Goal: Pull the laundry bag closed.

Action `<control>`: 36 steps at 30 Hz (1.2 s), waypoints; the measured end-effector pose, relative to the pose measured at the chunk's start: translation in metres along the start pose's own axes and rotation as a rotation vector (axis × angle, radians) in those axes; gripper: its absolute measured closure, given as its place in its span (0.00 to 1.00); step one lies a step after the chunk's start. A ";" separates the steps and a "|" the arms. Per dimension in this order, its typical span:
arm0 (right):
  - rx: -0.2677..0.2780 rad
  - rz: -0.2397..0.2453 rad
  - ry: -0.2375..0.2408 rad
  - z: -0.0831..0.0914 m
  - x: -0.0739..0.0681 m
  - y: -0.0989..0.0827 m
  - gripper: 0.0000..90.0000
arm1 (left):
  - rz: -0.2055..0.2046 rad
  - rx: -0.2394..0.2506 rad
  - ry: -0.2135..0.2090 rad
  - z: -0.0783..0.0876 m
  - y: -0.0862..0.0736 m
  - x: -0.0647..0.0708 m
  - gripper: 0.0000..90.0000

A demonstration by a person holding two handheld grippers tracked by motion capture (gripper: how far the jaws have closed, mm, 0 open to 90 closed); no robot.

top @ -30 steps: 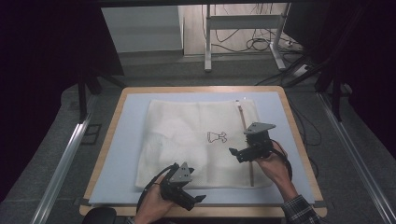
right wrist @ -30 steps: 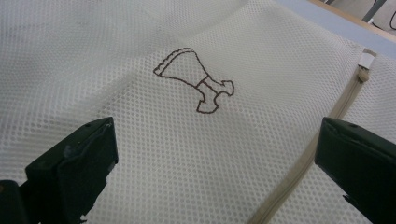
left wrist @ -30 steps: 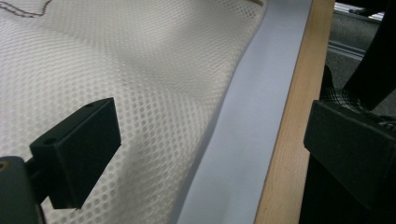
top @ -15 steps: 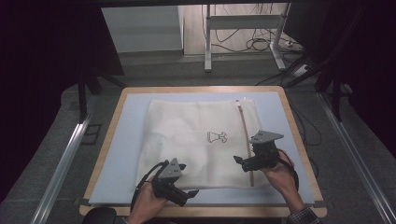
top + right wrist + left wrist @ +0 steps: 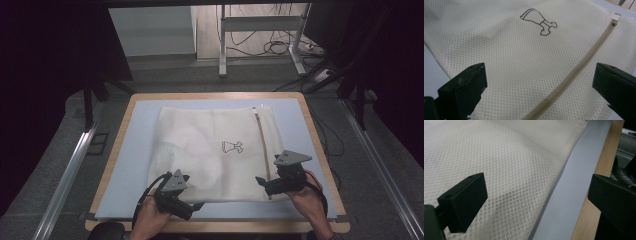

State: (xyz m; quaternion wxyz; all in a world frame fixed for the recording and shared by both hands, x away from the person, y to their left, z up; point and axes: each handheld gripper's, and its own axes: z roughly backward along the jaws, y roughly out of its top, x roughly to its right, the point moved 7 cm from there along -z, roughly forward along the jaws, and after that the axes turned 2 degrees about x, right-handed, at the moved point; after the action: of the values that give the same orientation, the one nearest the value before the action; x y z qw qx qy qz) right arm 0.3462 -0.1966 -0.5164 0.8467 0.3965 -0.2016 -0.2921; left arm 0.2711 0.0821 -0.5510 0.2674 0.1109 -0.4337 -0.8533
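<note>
Cream-white mesh laundry bag (image 5: 215, 150) lies flat on the pale blue mat (image 5: 135, 150) of the wooden-edged table (image 5: 116, 150), a little right of the middle. It has a small dark outline drawing (image 5: 232, 146) near its centre and a beige zipper (image 5: 262, 145) running along its right side, from the far edge to the near edge.

Both black two-jaw grippers are at the near edge of the bag. The left gripper (image 5: 192, 207) is held low by the left hand (image 5: 150, 220) at the near left corner, with its jaws wide apart over the bag edge and the mat. The right gripper (image 5: 260, 182), in the right hand (image 5: 307, 197), is beside the near end of the zipper; its jaws are also wide apart and hold nothing, with the zipper passing between them.
</note>
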 end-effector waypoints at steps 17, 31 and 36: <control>0.005 0.015 -0.025 0.026 -0.011 -0.015 0.00 | 0.041 0.057 0.093 0.040 -0.016 -0.021 0.01; -0.003 0.018 -0.051 0.045 -0.015 -0.034 0.00 | 0.077 0.059 0.189 0.069 -0.038 -0.037 0.01; -0.005 0.017 -0.066 0.053 -0.016 -0.041 0.00 | 0.082 0.058 0.211 0.076 -0.043 -0.039 0.01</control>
State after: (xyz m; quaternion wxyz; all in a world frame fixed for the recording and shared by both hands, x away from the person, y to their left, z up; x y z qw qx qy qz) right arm 0.2900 -0.2365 -0.5189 0.8432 0.3826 -0.2319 -0.2982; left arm 0.2558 0.1761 -0.5419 0.3431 0.1896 -0.4318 -0.8124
